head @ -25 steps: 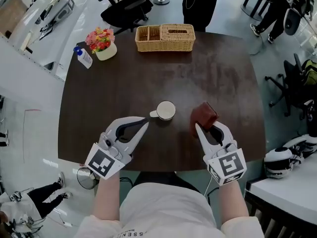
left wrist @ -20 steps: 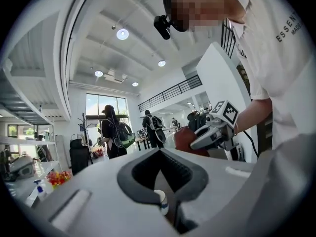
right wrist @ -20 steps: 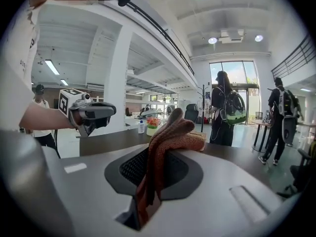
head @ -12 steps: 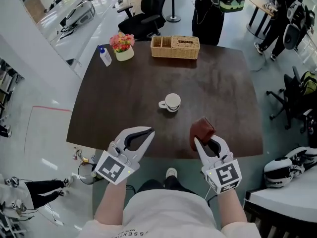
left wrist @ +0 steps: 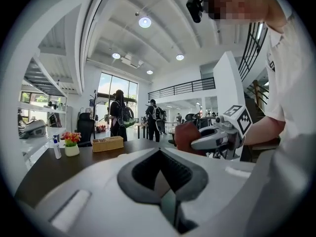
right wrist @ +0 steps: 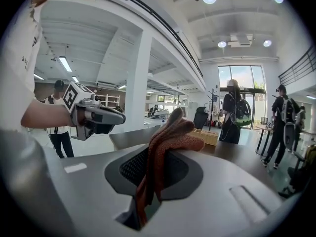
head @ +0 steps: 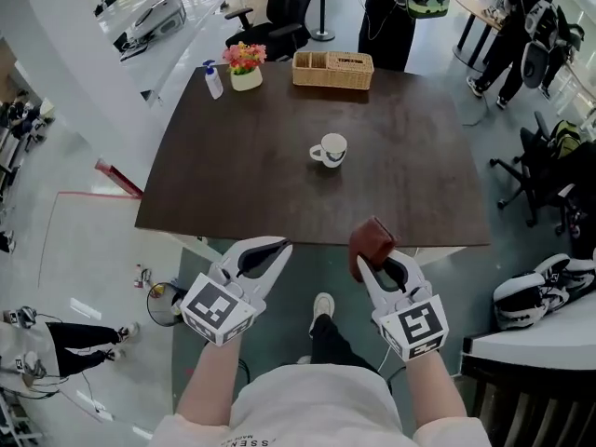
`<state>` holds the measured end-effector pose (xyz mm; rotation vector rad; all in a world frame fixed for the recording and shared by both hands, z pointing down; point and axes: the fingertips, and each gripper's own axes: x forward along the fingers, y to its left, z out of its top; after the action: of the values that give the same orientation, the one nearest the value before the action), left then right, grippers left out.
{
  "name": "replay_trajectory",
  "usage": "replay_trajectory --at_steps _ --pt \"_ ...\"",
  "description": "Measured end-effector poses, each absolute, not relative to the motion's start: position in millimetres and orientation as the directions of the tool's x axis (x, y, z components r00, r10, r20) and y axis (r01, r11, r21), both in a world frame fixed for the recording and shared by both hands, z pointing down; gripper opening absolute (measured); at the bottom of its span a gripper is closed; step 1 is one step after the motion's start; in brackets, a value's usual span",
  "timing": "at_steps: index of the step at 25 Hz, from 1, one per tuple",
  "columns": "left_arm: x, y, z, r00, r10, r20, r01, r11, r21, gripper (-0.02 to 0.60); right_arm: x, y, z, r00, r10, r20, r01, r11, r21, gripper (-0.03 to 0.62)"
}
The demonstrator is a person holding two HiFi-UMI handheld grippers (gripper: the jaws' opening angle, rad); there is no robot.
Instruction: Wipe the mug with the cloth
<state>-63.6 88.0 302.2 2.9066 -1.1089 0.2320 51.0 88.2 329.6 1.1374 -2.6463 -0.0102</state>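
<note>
A white mug (head: pixel 330 149) stands upright in the middle of the dark table (head: pixel 261 184), far ahead of both grippers. My right gripper (head: pixel 365 261) is shut on a reddish-brown cloth (head: pixel 372 241), held just off the table's front edge. In the right gripper view the cloth (right wrist: pixel 168 142) stands bunched up between the jaws. My left gripper (head: pixel 281 244) is shut and holds nothing, over the floor before the table. The left gripper view shows the right gripper (left wrist: pixel 217 135) with the cloth (left wrist: pixel 185 135).
At the table's far edge are a wicker basket (head: pixel 332 69), a pot of flowers (head: pixel 246 68) and a pump bottle (head: pixel 213 80). Office chairs (head: pixel 279 12) and standing people (head: pixel 391 7) are beyond it. My shoe (head: pixel 322 307) shows on the floor below.
I have stepped back from the table: both grippers, earlier over the tabletop beside the mug, are now off its front edge. The cloth stays in the right gripper; the mug has not moved.
</note>
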Motion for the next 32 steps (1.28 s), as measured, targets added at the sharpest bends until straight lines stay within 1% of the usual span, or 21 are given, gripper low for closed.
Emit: replay_trajectory --at_steps 3,7,11,15,22,32 --pt "-70.5 134.2 297.1 0.732 -0.665 0.147 -0.668 -0.743 -0.038 0.006 43.5 135.4 321.0 -0.654 -0.722 0.225 -0.716 0.687 0.121 0.081" --pt "-75.7 184.0 292.4 0.743 -0.652 0.153 -0.655 -0.755 -0.032 0.006 36.6 186.0 312.4 -0.631 -0.745 0.218 -0.746 0.659 0.095 0.081" --pt "-73.6 230.5 291.0 0.752 -0.638 0.167 -0.641 -0.766 -0.045 0.006 39.5 236.4 305.0 -0.624 -0.756 0.2 -0.756 0.648 0.093 0.081" --pt "-76.8 275.2 288.3 0.759 -0.632 0.156 -0.637 -0.77 -0.023 0.006 41.9 279.1 305.1 -0.617 -0.76 0.202 -0.764 0.64 0.076 0.081" --pt "-76.0 308.7 293.5 0.761 -0.637 0.124 -0.638 -0.769 -0.03 0.006 43.9 309.0 317.4 -0.616 -0.761 0.203 -0.764 0.64 0.081 0.078" --pt "-47.5 361.2 278.5 0.771 -0.633 0.065 -0.631 -0.774 -0.059 0.006 64.8 360.7 307.7 -0.637 -0.75 0.181 -0.743 0.659 0.119 0.075"
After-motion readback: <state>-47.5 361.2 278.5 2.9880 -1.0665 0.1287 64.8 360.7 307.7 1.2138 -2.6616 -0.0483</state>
